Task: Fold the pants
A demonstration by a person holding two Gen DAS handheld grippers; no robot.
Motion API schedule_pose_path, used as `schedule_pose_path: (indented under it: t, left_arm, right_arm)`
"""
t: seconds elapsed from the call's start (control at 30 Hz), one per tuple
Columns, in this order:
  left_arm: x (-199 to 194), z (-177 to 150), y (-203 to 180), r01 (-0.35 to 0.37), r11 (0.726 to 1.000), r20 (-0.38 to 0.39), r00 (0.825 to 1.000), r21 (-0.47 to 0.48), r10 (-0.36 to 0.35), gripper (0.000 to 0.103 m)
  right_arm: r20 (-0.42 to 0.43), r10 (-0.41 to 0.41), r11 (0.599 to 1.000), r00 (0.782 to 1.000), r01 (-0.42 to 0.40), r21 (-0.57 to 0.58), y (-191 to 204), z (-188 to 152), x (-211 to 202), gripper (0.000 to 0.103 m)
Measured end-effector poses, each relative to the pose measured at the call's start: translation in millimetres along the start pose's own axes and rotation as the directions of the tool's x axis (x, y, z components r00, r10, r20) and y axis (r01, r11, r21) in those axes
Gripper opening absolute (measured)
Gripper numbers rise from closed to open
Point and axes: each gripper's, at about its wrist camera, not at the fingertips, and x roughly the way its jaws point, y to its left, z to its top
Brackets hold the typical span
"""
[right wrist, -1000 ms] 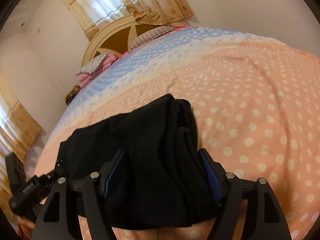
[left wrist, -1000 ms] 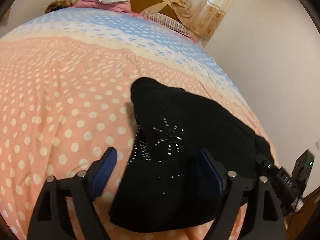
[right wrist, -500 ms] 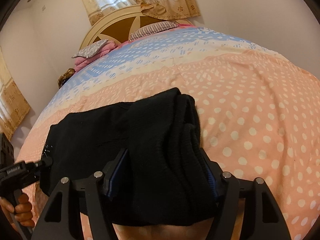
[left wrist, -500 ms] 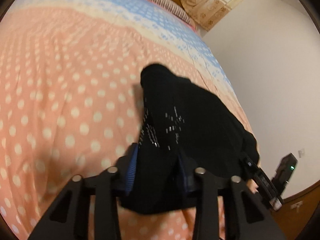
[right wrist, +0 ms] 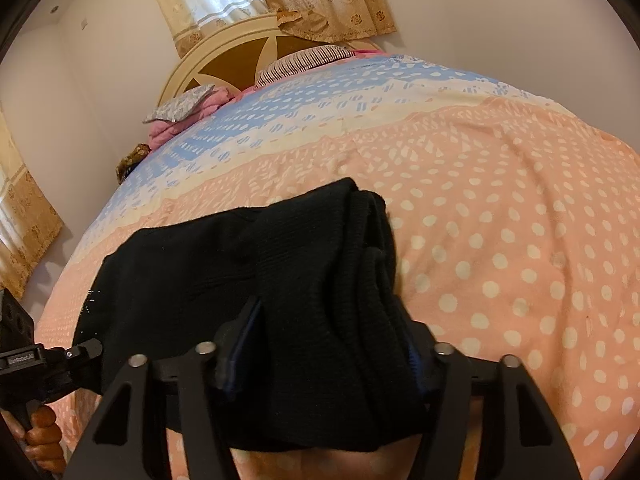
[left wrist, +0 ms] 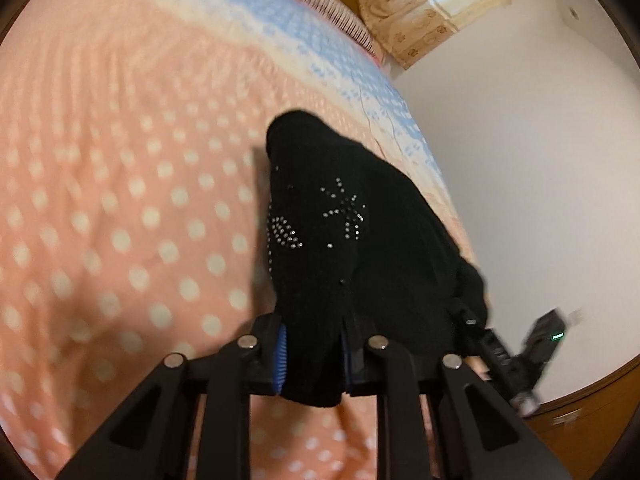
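Observation:
Black pants (left wrist: 352, 240) with a rhinestone star pattern lie in a folded bundle on the bed. My left gripper (left wrist: 314, 356) is shut on the near edge of the pants at the rhinestone end. In the right wrist view the pants (right wrist: 280, 280) show thick folded layers. My right gripper (right wrist: 326, 356) straddles the other end, its blue pads against the thick fold, closed part way onto it. Each gripper shows at the edge of the other's view, the right one (left wrist: 516, 356) and the left one (right wrist: 44, 360).
The bed has a peach polka-dot cover (right wrist: 500, 240) with a blue band toward the headboard (right wrist: 240, 52). Pillows (right wrist: 304, 60) and folded pink bedding (right wrist: 188, 112) lie at the head. A white wall (left wrist: 540, 160) runs along the bed's side.
My left gripper closed from wide open onto the pants' edge and moved in closer. My right gripper narrowed slightly around the thick fold.

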Motion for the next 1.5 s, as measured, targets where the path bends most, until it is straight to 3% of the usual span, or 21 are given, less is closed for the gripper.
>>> schedule_pose_path:
  t: [0.07, 0.13, 0.17, 0.2, 0.27, 0.33, 0.37, 0.4, 0.47, 0.67, 0.83, 0.93, 1.2, 1.5]
  left_arm:
    - [2, -3, -14, -0.081, 0.990, 0.033, 0.996, 0.113, 0.077, 0.022]
    - [4, -7, -26, -0.166, 0.966, 0.073, 0.985, 0.196, 0.155, 0.031]
    - [5, -7, -28, -0.201, 0.956, 0.097, 0.978, 0.213, 0.184, 0.041]
    - [5, -2, -25, -0.213, 0.956, 0.112, 0.975, 0.203, 0.193, 0.057]
    - [2, 10, -10, -0.158, 0.978, 0.126, 0.982, 0.134, 0.141, 0.069]
    - [4, 24, 4, -0.101, 0.993, 0.123, 0.988, 0.055, 0.093, 0.066]
    - [8, 28, 8, -0.074, 0.997, 0.111, 0.991, 0.037, 0.069, 0.049]
    - [11, 31, 10, -0.054, 0.998, 0.091, 0.995, 0.037, 0.050, 0.025]
    - [18, 37, 3, -0.031, 0.998, 0.087, 0.996, 0.060, 0.026, 0.017]
    - [13, 33, -1, -0.067, 0.994, 0.111, 0.992, 0.081, 0.058, 0.014]
    - [-1, 30, -18, -0.159, 0.974, 0.198, 0.972, 0.161, 0.126, 0.013]
    - [-11, 31, -30, -0.185, 0.959, 0.242, 0.961, 0.212, 0.132, 0.013]
    - [-44, 46, -31, -0.210, 0.945, 0.343, 0.932, 0.251, 0.116, 0.012]
    - [-85, 83, 18, -0.272, 0.943, 0.433, 0.886, 0.191, 0.168, 0.012]
  right_arm:
    - [0.013, -0.002, 1.000, 1.000, 0.002, -0.020, 4, -1, -3, 0.045]
    - [0.026, -0.027, 0.998, 0.999, 0.028, -0.062, 11, -2, -4, 0.041]
    - [0.031, -0.038, 0.996, 0.999, 0.040, -0.079, 15, -2, -5, 0.041]
    - [0.035, -0.044, 0.995, 0.998, 0.047, -0.089, 16, -3, -6, 0.040]
    - [0.034, -0.046, 0.995, 0.998, 0.049, -0.090, 15, -3, -5, 0.040]
    - [0.027, -0.038, 0.996, 0.999, 0.040, -0.077, 12, -2, -4, 0.040]
    - [0.023, -0.035, 0.997, 0.999, 0.037, -0.072, 11, -2, -4, 0.040]
    - [0.022, -0.035, 0.997, 0.999, 0.037, -0.070, 11, -2, -3, 0.040]
    - [0.019, -0.038, 0.997, 0.999, 0.039, -0.071, 10, 0, -1, 0.040]
    - [0.029, -0.054, 0.995, 0.998, 0.056, -0.083, 15, -2, 0, 0.040]
    - [0.099, -0.171, 0.957, 0.980, 0.189, -0.222, 44, -6, -6, 0.033]
    - [0.137, -0.204, 0.945, 0.969, 0.232, -0.230, 55, -3, -15, 0.029]
    - [0.216, -0.170, 0.933, 0.961, 0.228, -0.280, 88, 10, -37, 0.026]
    - [0.244, -0.069, 0.919, 0.967, 0.156, -0.361, 159, 28, -27, 0.026]
